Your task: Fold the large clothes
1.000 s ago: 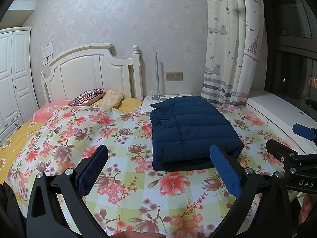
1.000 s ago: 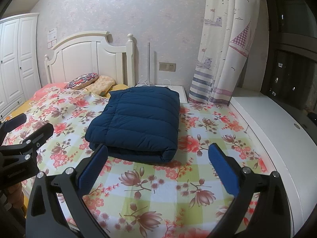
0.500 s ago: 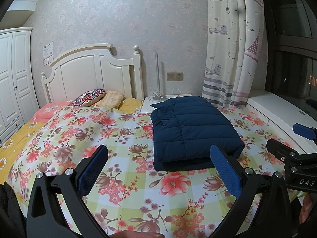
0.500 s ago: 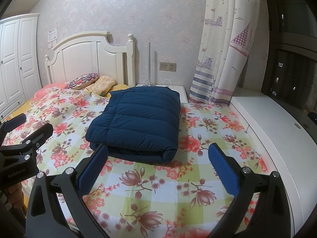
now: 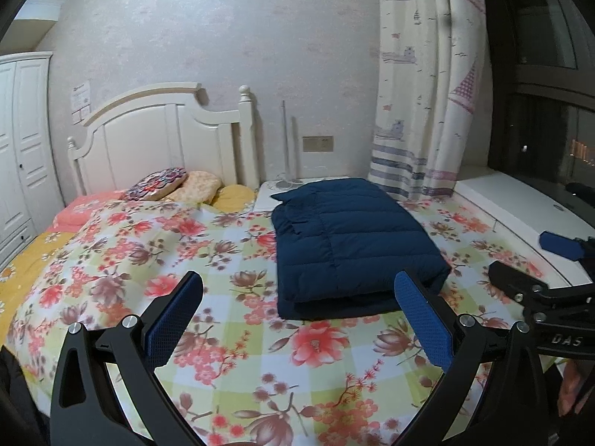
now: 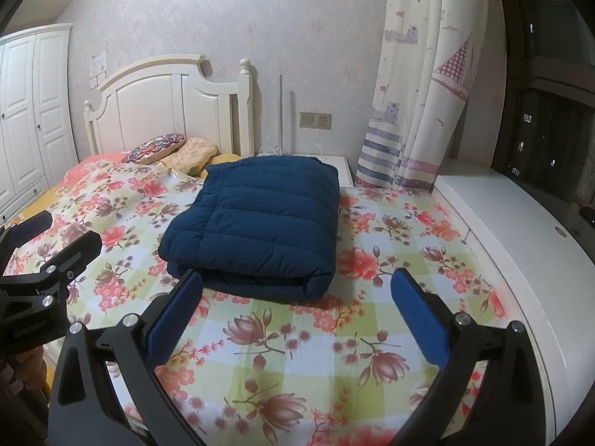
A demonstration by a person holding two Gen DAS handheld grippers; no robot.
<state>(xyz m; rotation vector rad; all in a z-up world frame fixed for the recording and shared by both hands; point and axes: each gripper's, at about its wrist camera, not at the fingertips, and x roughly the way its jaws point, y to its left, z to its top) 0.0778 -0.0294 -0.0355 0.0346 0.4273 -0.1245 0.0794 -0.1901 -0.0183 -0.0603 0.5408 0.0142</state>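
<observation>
A navy quilted jacket [image 5: 353, 245] [image 6: 260, 223] lies folded into a thick rectangle on the floral bedspread [image 5: 148, 260] [image 6: 390, 245]. My left gripper [image 5: 297, 297] hangs open above the bed's near edge, short of the jacket, nothing between its blue pads. My right gripper [image 6: 293, 297] is open too, just in front of the jacket's folded near edge and not touching it. The right gripper [image 5: 550, 264] shows at the right edge of the left wrist view. The left gripper [image 6: 44, 245] shows at the left edge of the right wrist view.
A white headboard [image 5: 167, 130] and pillows [image 5: 174, 186] stand at the far left of the bed. A white nightstand [image 6: 342, 167] sits behind the jacket. A curtain [image 6: 420, 93] hangs at the right, beside a white window ledge [image 6: 502, 223]. A wardrobe [image 5: 22, 148] is at the left.
Both views have dipped slightly; the jacket sits a little higher and farther in the frames. Both grippers stay open and the jacket has not moved.
</observation>
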